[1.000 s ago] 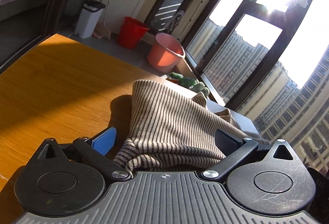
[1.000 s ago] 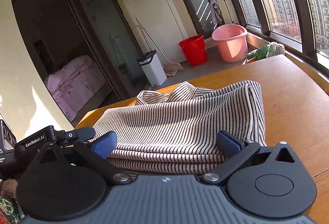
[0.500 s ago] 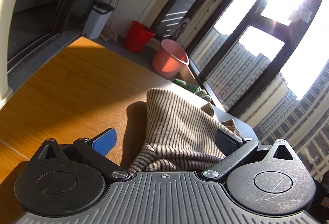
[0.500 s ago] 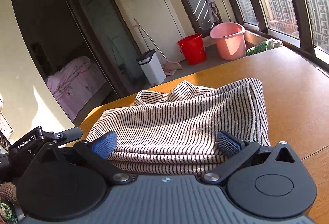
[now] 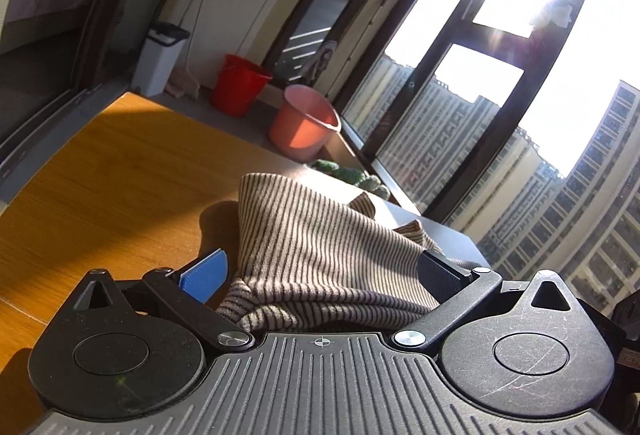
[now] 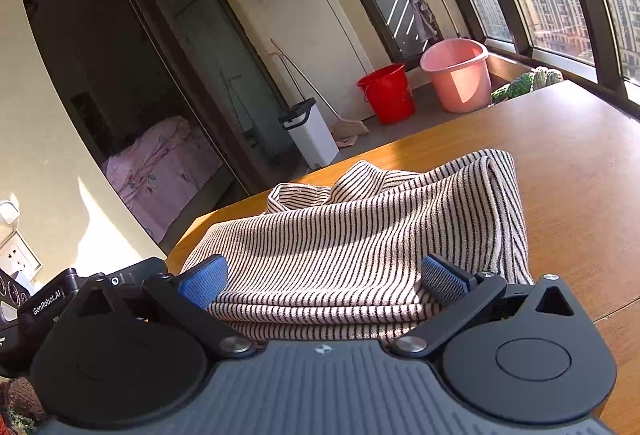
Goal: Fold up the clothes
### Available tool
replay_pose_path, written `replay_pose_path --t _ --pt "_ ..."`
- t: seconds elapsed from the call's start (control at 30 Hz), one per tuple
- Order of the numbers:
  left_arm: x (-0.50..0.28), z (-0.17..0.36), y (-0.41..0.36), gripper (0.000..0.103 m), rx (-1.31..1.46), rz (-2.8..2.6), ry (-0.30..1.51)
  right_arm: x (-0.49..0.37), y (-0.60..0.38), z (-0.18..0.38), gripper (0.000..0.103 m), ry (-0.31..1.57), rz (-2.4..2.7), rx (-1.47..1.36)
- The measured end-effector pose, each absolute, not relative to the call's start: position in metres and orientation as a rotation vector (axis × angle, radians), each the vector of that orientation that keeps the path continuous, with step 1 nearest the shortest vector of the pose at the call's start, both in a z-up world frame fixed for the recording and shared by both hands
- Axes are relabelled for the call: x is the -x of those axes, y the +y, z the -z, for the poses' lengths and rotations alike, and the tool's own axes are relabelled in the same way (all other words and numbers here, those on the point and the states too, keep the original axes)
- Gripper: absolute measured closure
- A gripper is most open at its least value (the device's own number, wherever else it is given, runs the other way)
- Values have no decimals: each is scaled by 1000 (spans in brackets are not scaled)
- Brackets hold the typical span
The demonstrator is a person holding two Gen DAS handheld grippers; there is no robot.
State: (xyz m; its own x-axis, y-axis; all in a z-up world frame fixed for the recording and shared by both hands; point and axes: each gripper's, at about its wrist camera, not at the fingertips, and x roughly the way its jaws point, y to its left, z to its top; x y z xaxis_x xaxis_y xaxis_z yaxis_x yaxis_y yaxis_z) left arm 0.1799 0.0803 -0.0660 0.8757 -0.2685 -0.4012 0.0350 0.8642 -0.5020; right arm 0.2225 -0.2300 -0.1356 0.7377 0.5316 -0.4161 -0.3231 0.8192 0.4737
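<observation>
A folded beige shirt with dark stripes [image 6: 360,243] lies on the wooden table [image 6: 568,163]. My right gripper [image 6: 323,281] is open, its blue pads [image 6: 202,281] wide apart, with the folded stack lying between them. In the left wrist view the same shirt [image 5: 320,247] fills the space between the fingers of my left gripper [image 5: 320,273], which is also open, one blue pad [image 5: 206,275] clear of the cloth at the left. The collar end [image 6: 308,191] points away from the right gripper.
A red bucket [image 6: 386,93], a pink bucket [image 6: 458,73] and a white bin [image 6: 310,135] stand on the floor beyond the table. Green plants [image 6: 524,83] sit by the window sill. The other gripper's body [image 6: 48,303] shows at the left of the right wrist view.
Both grippers stay open around the shirt. The left gripper tilted and shifted slightly, then settled; the right view moved in a little closer over the stack.
</observation>
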Motion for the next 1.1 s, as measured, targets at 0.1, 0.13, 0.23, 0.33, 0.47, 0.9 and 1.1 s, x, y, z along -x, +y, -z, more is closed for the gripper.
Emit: replay_pose_path --t 0.1,0.13,0.23,0.33,0.47,0.9,1.1 --pt "-181 66 81 0 501 158 489 -222 -229 135 0 570 -481 -386" --pt "-181 66 80 0 499 157 491 -221 -230 135 0 570 -481 -387" --pt "-182 66 81 0 498 154 503 -221 -228 135 0 572 -480 -382" --pt "-184 67 84 0 505 149 522 -221 -223 134 0 580 -474 -363" --pt "-189 69 84 0 504 147 553 -222 -214 131 0 603 -468 -299" --pt "-192 60 78 0 428 121 600 -219 -225 121 1 632 -500 -282" --pt "-189 35 50 0 353 205 545 -209 -230 100 38 567 -391 -120"
